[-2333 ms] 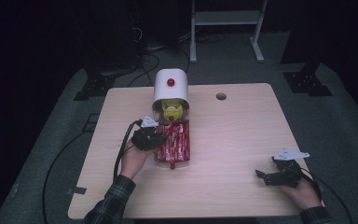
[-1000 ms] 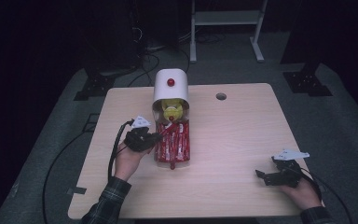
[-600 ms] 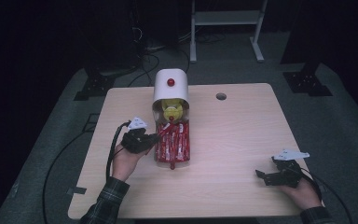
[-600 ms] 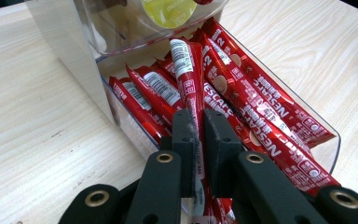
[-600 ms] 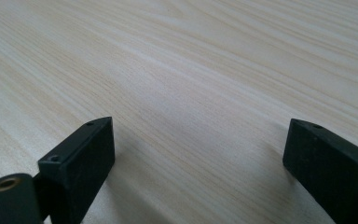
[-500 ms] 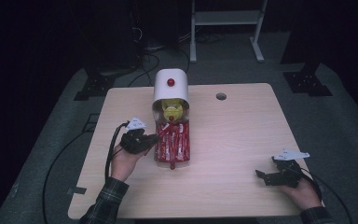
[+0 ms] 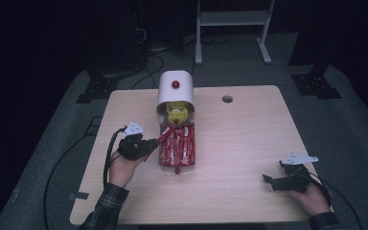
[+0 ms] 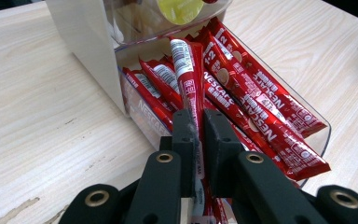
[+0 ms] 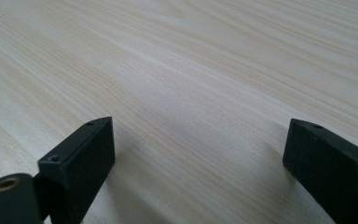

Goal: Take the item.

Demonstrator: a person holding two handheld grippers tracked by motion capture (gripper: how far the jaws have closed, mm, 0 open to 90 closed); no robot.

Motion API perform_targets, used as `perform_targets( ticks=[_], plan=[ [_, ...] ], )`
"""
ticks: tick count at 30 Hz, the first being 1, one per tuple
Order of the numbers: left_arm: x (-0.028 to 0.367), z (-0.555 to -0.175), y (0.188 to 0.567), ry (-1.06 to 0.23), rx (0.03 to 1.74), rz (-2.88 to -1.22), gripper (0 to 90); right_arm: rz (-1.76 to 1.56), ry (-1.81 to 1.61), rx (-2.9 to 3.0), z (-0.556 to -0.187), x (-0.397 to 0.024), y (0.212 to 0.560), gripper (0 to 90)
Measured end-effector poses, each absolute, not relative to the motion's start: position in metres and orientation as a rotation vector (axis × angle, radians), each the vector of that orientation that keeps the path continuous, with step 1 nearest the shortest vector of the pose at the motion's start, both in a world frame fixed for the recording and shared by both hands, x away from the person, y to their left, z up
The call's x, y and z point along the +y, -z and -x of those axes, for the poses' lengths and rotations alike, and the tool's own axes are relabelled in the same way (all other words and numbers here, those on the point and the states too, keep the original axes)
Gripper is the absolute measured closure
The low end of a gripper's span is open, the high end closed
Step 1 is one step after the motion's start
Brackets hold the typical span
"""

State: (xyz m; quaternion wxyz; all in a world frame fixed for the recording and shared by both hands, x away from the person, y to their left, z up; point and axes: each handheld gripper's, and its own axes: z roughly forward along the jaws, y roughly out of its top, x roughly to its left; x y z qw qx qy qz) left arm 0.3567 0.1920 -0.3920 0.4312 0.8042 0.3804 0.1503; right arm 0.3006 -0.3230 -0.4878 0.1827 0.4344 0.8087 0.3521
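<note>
One red sachet (image 8: 188, 79) stands between the pads of the left gripper (image 8: 196, 140), which is clamped tight on its lower part; its free end slants up and away from the jaws, over the other sachets (image 8: 256, 107). Those lie heaped in the clear tray (image 8: 324, 133) at the foot of the white dispenser (image 7: 175, 88), just beside the gripper. The pinched sachet is raised above that tray. Well away from the dispenser, the right gripper (image 9: 198, 154) rests on the table (image 7: 249, 129), jaws spread wide, holding nothing.
</note>
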Motion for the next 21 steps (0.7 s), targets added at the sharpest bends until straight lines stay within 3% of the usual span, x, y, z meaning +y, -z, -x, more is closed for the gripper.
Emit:
perform_targets(
  ticks=[21],
  plan=[
    [0.213, -0.349, 0.392, -0.391, 0.991, -1.977, 83.6, -1.233, -0.991, 2.278, -0.301, -0.323, 0.488, 7.8]
  ],
)
